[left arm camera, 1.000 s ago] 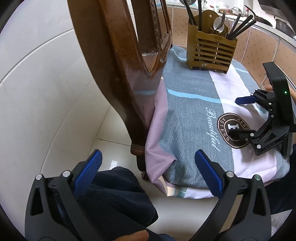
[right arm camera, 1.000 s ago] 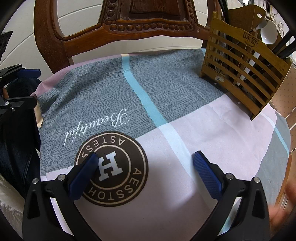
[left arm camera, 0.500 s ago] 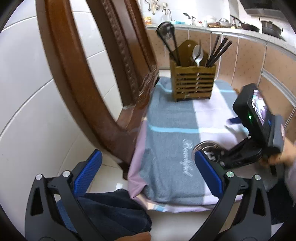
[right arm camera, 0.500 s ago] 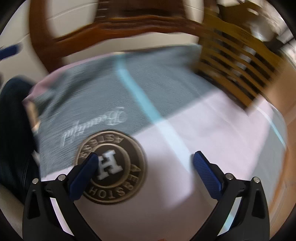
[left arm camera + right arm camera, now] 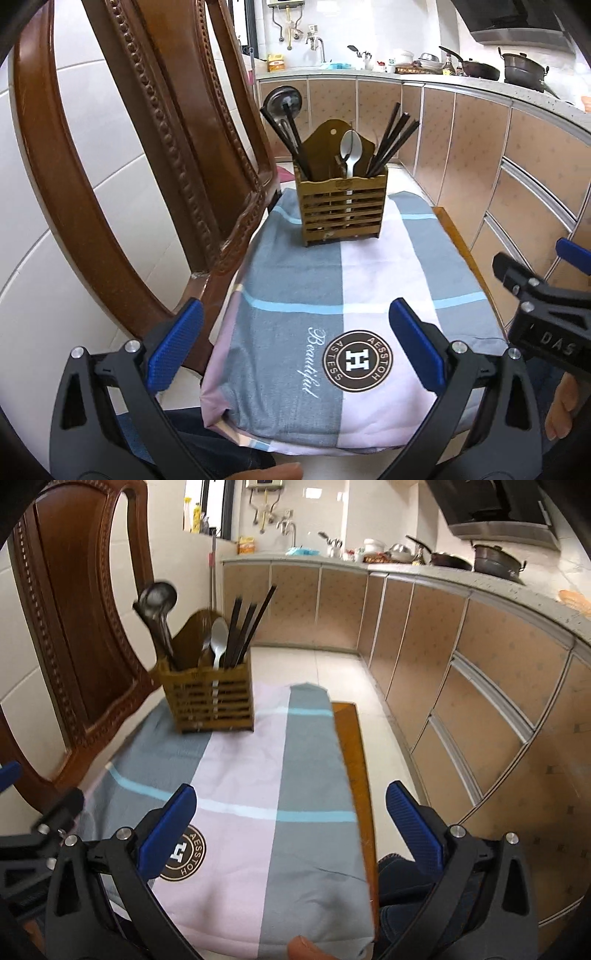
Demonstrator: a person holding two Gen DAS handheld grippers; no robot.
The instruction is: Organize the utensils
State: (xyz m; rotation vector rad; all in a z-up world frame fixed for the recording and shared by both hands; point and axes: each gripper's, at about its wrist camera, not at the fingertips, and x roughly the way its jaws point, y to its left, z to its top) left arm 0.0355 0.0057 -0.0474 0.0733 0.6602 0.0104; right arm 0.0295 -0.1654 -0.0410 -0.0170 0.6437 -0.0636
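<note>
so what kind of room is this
Most likely a home kitchen. A tiled counter runs over a row of cabinets, with a tap at the sink end and dark pans on the stove. Nearer, a wooden utensil holder stands on a cloth-covered chair.

A carved brown wooden chair [image 5: 155, 155] carries a grey, pink and blue cloth [image 5: 295, 280]. White wall tiles [image 5: 74, 236] stand behind it. Tan cabinets [image 5: 480, 686] line a curved tabletop [image 5: 443, 574] above pale floor tiles [image 5: 317, 668].
</note>
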